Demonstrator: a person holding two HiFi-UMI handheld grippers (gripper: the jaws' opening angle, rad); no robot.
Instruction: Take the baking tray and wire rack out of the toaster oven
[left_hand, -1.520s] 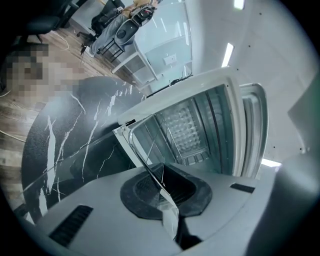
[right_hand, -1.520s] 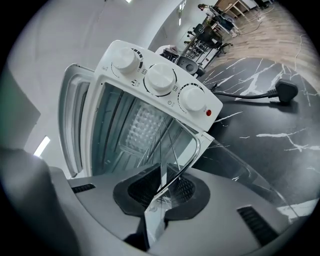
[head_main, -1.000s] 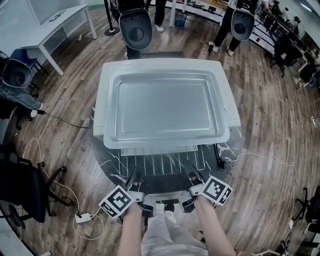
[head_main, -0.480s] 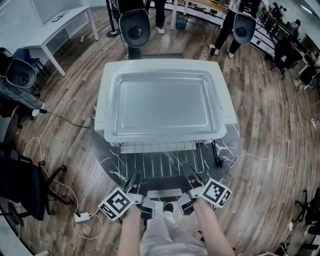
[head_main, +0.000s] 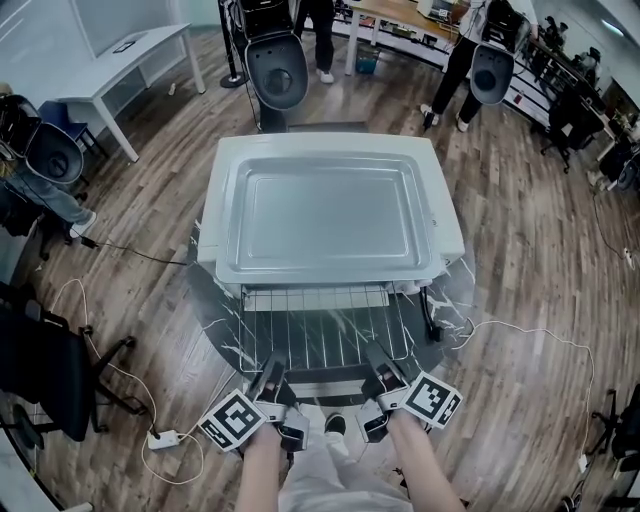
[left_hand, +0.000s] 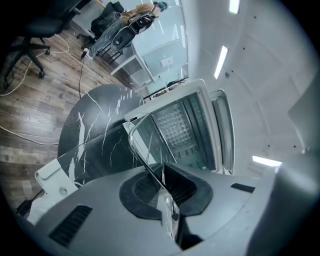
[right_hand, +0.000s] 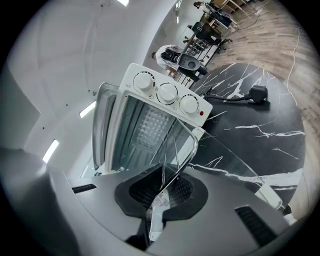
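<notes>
A white toaster oven stands on a round black marble table, and the silver baking tray lies flat on its top. The wire rack sticks out of the oven's front over the lowered glass door. My left gripper is shut on the rack's front left corner. My right gripper is shut on the front right corner, its jaws having just closed tighter on the wire. The rack's rear part is hidden under the tray and inside the oven.
Three white knobs sit on the oven's right front. A black plug and cord lie on the table to the right. Cables and a power strip lie on the wooden floor, with office chairs, a white desk and standing people around.
The wire rack has slid further out of the oven toward me, with both grippers drawing back while holding its front edge. The tray on top has not moved.
</notes>
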